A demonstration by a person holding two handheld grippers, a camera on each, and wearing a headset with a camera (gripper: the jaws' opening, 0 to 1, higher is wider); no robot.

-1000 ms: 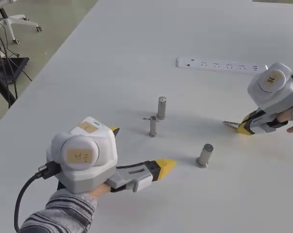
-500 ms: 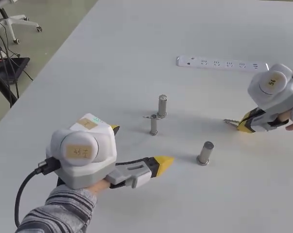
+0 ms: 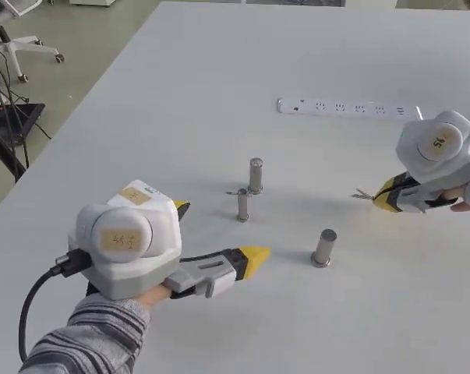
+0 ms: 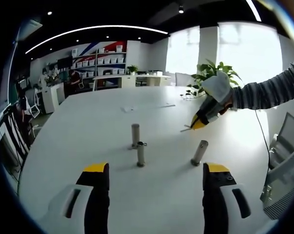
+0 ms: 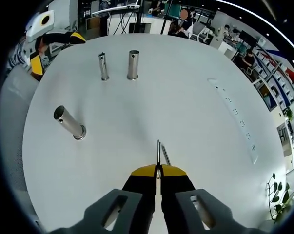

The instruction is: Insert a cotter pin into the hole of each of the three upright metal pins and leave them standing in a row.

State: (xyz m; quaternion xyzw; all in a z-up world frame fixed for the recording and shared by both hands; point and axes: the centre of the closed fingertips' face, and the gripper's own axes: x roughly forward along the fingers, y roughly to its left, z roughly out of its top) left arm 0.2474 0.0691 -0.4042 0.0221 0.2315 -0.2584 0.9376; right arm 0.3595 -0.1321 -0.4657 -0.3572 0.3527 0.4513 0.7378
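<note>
Three metal pins stand upright on the white table: a far pin [image 3: 255, 175], a middle pin [image 3: 242, 204] with a cotter pin [image 3: 235, 192] through its top, and a nearer right pin [image 3: 324, 248]. My left gripper [image 3: 217, 231] is open low over the table, left of the pins, nothing between its yellow-tipped fingers [image 4: 95, 168]. My right gripper [image 3: 381, 199] is to the right of the pins, shut on a thin cotter pin [image 5: 159, 153] that sticks out of its tips toward them. From there the lone right pin [image 5: 68, 122] leans left, holed end up.
A white power strip [image 3: 348, 108] lies at the back right of the table [image 3: 141, 125]. The table's left edge drops to a floor with office chairs and cables. Shelves, desks and a plant [image 4: 212, 73] stand beyond the far end.
The head camera has shifted a little. The right gripper with its cotter pin has risen slightly and edged toward the pins. The left gripper has hardly moved.
</note>
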